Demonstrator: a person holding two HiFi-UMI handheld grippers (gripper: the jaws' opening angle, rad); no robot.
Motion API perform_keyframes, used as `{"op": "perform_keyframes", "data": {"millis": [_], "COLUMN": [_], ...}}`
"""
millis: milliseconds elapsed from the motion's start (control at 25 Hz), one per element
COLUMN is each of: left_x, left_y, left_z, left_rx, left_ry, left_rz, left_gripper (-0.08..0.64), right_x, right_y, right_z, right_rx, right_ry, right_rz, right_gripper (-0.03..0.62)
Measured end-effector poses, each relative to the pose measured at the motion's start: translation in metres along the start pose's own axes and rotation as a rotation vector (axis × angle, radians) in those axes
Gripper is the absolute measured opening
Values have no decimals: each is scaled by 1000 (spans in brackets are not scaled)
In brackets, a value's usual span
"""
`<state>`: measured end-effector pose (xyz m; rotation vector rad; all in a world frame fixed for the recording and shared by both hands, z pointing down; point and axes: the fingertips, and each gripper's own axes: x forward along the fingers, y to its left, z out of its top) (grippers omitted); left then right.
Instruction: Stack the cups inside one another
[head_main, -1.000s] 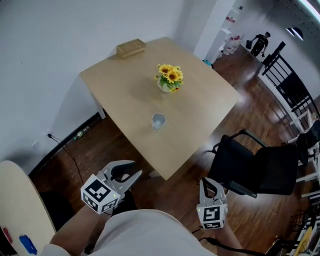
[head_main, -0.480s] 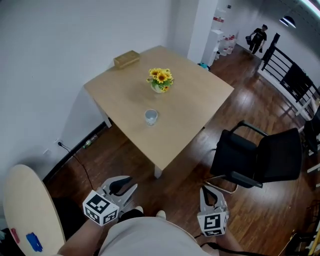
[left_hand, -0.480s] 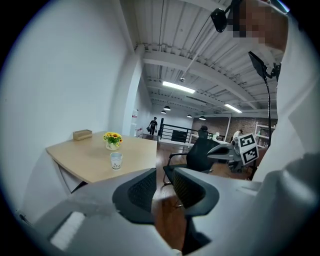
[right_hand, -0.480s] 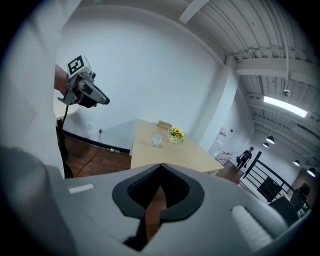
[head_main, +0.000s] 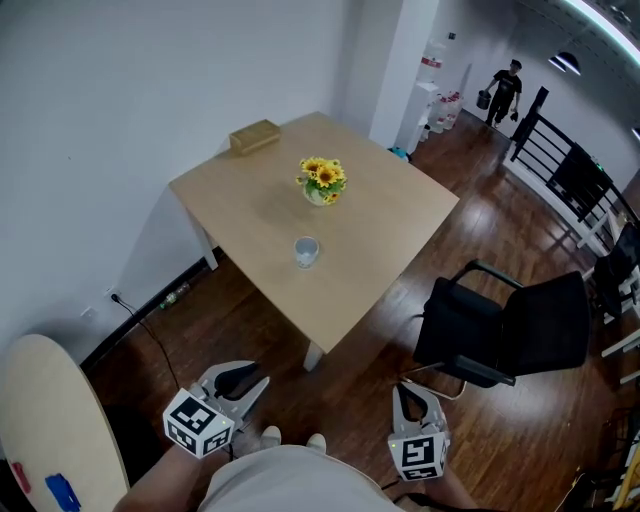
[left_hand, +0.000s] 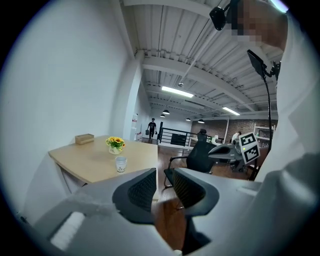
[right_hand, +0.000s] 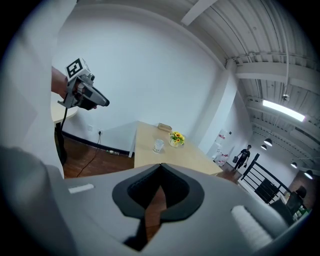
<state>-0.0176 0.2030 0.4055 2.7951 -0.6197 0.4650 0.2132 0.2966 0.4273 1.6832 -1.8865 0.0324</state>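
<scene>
At the far left, a round pale table (head_main: 45, 400) pokes into the head view, with a small blue thing (head_main: 60, 490) lying on it. Next to it, low down, is the left gripper (head_main: 255, 376). Its jaws stand a little apart. Only the brown floor shows in the gap between its dark pads (left_hand: 142, 190), so it holds nothing.

Farther up is a big square wooden table (head_main: 390, 225). A small tan box (head_main: 254, 135) sits at its far corner, close to the white wall. The cup (head_main: 306, 251) stands upright near the middle of the table, on the side closer to the person. It is small and pale, and looks see-through with a faint pattern on it (it is too tiny here to tell if it is one cup or a few sitting inside each other). Just behind it, a bit to the right, is a little pot of yellow flowers (head_main: 322, 181). The cup and the pot do not touch.

The right gripper (head_main: 410, 394) is low down too, well away from the cup. Its jaws are closed tip to tip, with nothing in them.

To the right, a black chair (head_main: 500, 335) stands on the floor beside the table. Far off, a person (head_main: 503, 88) walks near a black railing (head_main: 560, 165).
</scene>
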Motion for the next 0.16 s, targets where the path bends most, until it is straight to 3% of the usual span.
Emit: {"op": "perform_keyframes", "data": {"millis": [160], "left_x": [-24], "left_y": [15], "left_z": [-12], "left_rx": [6], "left_ry": [7], "left_rz": [23], "left_gripper": [115], "right_x": [0], "right_y": [13], "right_z": [8], "right_rx": [7], "right_ry": [12], "right_rz": [-3], "right_gripper": [5]}}
